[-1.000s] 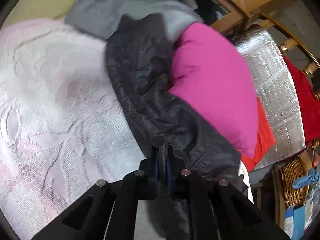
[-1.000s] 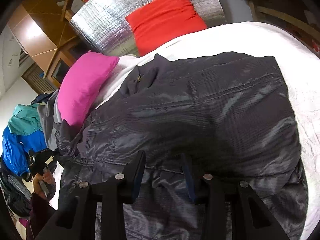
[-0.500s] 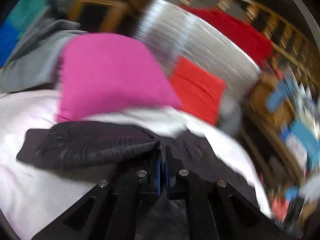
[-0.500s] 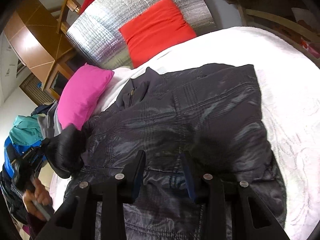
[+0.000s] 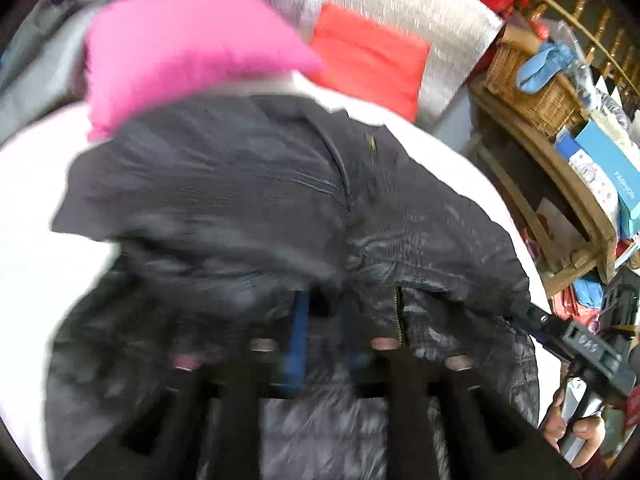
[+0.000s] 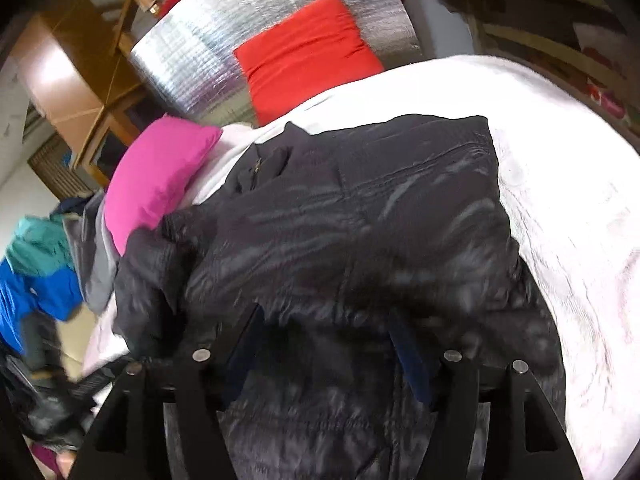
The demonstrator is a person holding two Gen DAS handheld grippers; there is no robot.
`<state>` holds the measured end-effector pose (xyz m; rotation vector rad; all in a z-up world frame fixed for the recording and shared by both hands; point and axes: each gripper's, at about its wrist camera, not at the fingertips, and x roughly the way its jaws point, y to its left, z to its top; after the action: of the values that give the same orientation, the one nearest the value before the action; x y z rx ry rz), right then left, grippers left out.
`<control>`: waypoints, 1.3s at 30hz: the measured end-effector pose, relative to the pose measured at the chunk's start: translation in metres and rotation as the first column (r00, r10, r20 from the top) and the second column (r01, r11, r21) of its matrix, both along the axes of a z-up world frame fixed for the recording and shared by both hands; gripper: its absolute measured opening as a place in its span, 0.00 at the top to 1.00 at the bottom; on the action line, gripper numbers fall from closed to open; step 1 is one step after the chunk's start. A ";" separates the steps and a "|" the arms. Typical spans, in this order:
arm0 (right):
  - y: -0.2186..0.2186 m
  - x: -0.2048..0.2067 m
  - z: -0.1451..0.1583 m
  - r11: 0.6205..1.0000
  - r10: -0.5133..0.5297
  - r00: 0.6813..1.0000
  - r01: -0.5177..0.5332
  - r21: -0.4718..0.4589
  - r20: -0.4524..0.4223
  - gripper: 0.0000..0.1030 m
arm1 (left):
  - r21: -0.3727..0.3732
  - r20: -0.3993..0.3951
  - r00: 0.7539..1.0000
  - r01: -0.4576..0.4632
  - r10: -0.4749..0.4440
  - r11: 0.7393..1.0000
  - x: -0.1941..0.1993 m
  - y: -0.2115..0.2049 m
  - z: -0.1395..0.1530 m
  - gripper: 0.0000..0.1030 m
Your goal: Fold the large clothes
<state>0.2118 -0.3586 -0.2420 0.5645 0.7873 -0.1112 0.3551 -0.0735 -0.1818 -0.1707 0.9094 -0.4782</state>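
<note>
A white bedspread point(image 6: 560, 200) fills the right of the frame, a pink pillow point(image 6: 160, 176) at upper left. The black jacket point(image 6: 360, 220) lies mid-frame across it. The right gripper point(image 6: 328, 344) is spread wide above the fabric. The left gripper point(image 5: 322, 320) is blurred; fingers apart, grip unclear.

A bed covered with a white, pale-pink-tinted embossed bedspread point(image 6: 568, 208) carries a dark grey, shiny quilted jacket point(image 6: 380, 216) spread flat across its middle. At the head end a bright pink pillow point(image 6: 156, 176) lies on the bedspread, touching the jacket's shoulder, with a red cushion point(image 6: 304, 52) behind it against a silver foil panel point(image 6: 200, 60)
</note>
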 end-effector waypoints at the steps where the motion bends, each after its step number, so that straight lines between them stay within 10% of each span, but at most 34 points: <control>1: 0.004 -0.004 0.001 1.000 -0.001 1.000 0.001 -0.007 -0.003 0.33 | -0.002 0.043 0.999 -0.025 0.025 1.000 -0.012 0.014 0.011 0.38; 8: 0.046 -0.032 0.010 0.996 0.007 0.998 -0.012 -0.083 -0.062 0.33 | -0.074 0.135 0.971 -0.189 0.197 0.979 -0.022 0.104 0.032 0.33; 26: 0.109 -0.010 0.047 0.978 0.062 0.995 -0.076 -0.194 -0.080 0.33 | -0.084 -0.071 0.888 -0.459 0.454 0.885 0.033 0.210 -0.007 0.23; 31: 0.089 0.004 0.029 0.985 0.062 0.995 -0.074 -0.153 -0.077 0.33 | -0.026 -0.019 0.867 -0.498 0.497 0.867 0.037 0.212 -0.005 0.23; 39: 0.043 0.010 0.014 0.995 0.059 0.998 -0.057 -0.080 0.023 0.33 | 0.036 -0.002 0.909 -0.417 0.417 0.908 0.049 0.193 -0.010 0.16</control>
<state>0.2221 -0.3154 -0.2278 0.4667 0.7707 -0.0811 0.4041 0.1196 -0.1921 -0.3284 0.8604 -0.0622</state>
